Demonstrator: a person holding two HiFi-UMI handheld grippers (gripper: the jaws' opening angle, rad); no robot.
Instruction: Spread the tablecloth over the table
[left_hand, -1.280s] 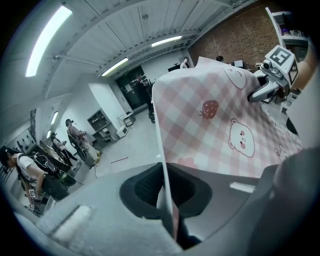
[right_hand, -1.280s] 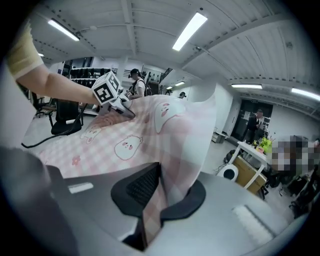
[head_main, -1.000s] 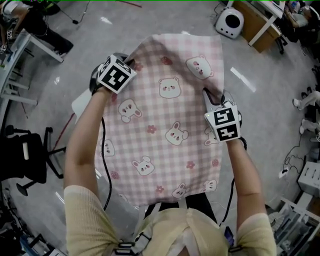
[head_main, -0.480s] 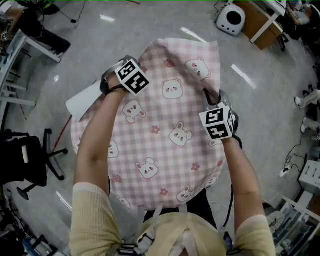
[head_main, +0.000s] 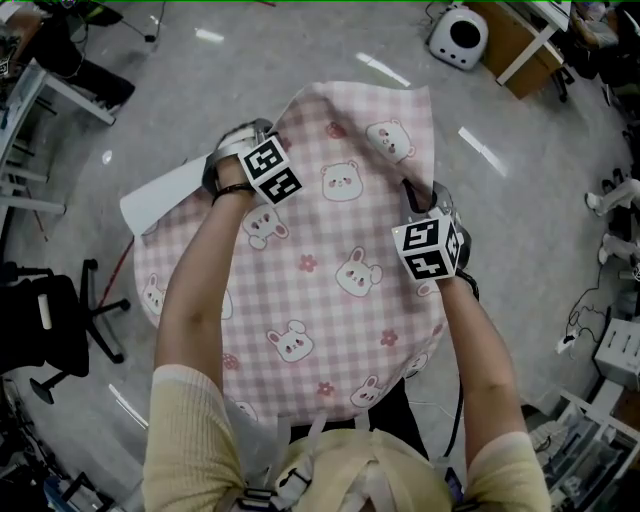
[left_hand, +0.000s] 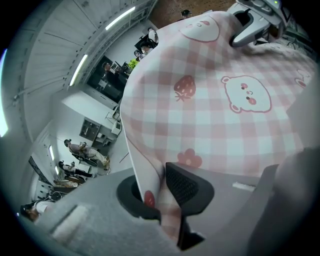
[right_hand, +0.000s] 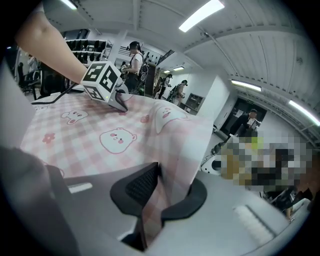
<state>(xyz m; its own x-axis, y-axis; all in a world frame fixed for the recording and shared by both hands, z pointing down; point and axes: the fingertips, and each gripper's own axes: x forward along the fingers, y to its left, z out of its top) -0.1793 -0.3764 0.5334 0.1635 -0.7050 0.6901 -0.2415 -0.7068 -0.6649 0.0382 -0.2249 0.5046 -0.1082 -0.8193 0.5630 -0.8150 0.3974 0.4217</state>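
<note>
Over the last second both my hands have come down, and the cloth has sunk with them and widened. More of it now lies out toward 8 o'clock in the head view, and my left wrist has rolled.

My left gripper (left_hand: 161, 187) has just been easing its jaws apart a little. The hem of the tablecloth (head_main: 340, 300) still runs between them, pinched against the black pad. My right gripper (right_hand: 161, 192) is closed on a fold of the opposite hem, with its jaws nearly together. The two grips sit at about 10 and 3 o'clock on the cloth. The pink check stretches between them and runs back toward my body at 6 o'clock.

A bare white corner of the desk (head_main: 160, 200) sticks out from under the cloth at 9 o'clock, so I judge the cover sits off-centre.

To do this well, I want to:
- keep both hems pinched and the span taut;
- carry the sheet toward 9 o'clock until that corner is hidden;
- lay the far edge down level at 12 o'clock;
- let go only after that.

The loosening left grip is my worry, because the hem could slip out early.

By my count there are:
- one tablecloth;
- one desk;
- two grippers, both on the cloth;
- one black office chair (head_main: 50, 320) at 8 o'clock;
- one round white unit (head_main: 455, 40) on the floor at 1 o'clock.
</note>
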